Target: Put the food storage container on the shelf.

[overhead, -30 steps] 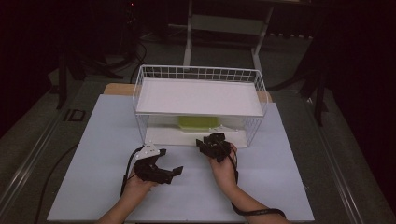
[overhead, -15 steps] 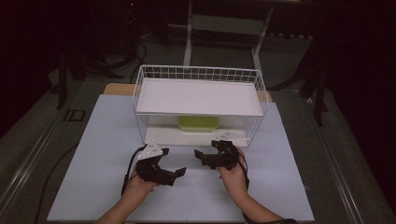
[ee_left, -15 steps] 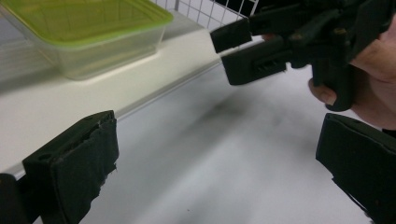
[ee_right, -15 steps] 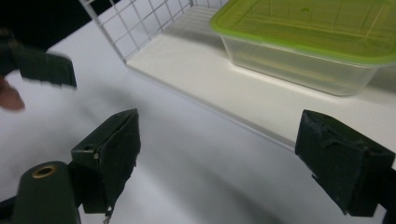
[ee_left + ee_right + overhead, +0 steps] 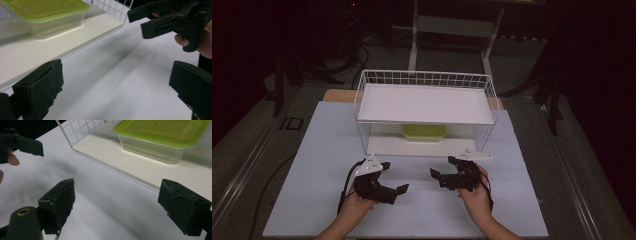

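Clear plastic box with green lid (image 5: 424, 132) on lower shelf of white wire rack (image 5: 424, 79). Both tools apart, empty: left tool (image 5: 395, 191), right tool (image 5: 438, 175), its jaws just opened. Risk: tool snagging rack wire on reach-in, shoving box deeper.

Left gripper (image 5: 397, 186) held low in the left hand (image 5: 357, 205), jaws spread wide with nothing between them. Right gripper (image 5: 439, 167) in the right hand (image 5: 474, 192), jaws just opened, empty. The two grippers point inward, facing each other, apart.

I work in a dim lab or studio: white-covered table (image 5: 327, 150), dark stands (image 5: 287, 70), floor cables (image 5: 267, 185), metal frame (image 5: 452, 30) behind.
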Tool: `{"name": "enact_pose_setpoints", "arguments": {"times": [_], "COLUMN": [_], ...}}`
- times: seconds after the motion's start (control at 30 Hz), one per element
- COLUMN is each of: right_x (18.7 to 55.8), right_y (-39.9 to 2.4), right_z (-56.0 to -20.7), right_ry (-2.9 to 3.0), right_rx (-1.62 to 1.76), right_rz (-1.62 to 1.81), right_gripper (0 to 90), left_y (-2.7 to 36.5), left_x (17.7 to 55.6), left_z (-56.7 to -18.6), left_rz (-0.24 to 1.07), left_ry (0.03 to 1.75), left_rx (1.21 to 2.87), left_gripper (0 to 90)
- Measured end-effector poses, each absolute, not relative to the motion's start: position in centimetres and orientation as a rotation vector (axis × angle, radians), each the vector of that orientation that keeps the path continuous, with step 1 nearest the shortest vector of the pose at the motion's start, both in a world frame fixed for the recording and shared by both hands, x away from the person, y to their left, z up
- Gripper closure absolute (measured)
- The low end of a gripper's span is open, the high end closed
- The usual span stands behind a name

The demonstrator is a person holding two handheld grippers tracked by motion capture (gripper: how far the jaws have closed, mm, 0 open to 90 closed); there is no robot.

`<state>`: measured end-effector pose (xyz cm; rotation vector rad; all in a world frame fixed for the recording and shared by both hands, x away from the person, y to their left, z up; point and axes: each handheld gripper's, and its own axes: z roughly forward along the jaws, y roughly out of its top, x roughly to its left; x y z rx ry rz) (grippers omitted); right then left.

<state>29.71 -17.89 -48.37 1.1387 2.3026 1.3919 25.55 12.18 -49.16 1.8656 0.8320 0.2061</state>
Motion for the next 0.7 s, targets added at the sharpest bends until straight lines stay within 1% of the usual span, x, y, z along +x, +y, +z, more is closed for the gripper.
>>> {"name": "enact_pose_setpoints", "arguments": {"times": [0.3, 0.5, 0.7], "right_x": [27.9, 27.0, 25.9], "right_y": [-20.0, -21.4, -22.7], "right_z": [-48.3, -47.8, -47.4], "right_ry": [2.31, 2.298, 2.277], "right_rx": [1.123, 1.11, 1.086], "right_rz": [1.417, 1.447, 1.454], "right_gripper": [14.2, 14.6, 14.6], "left_y": [12.8, 13.4, 14.2], "left_x": [24.1, 23.1, 22.3], "left_z": [-48.6, -48.3, -48.3], "left_rz": [0.211, 0.206, 0.218], "left_ry": [0.804, 0.803, 0.801], "left_rx": [1.862, 1.842, 1.856], "left_gripper": [0.3, 0.3, 0.3]}}
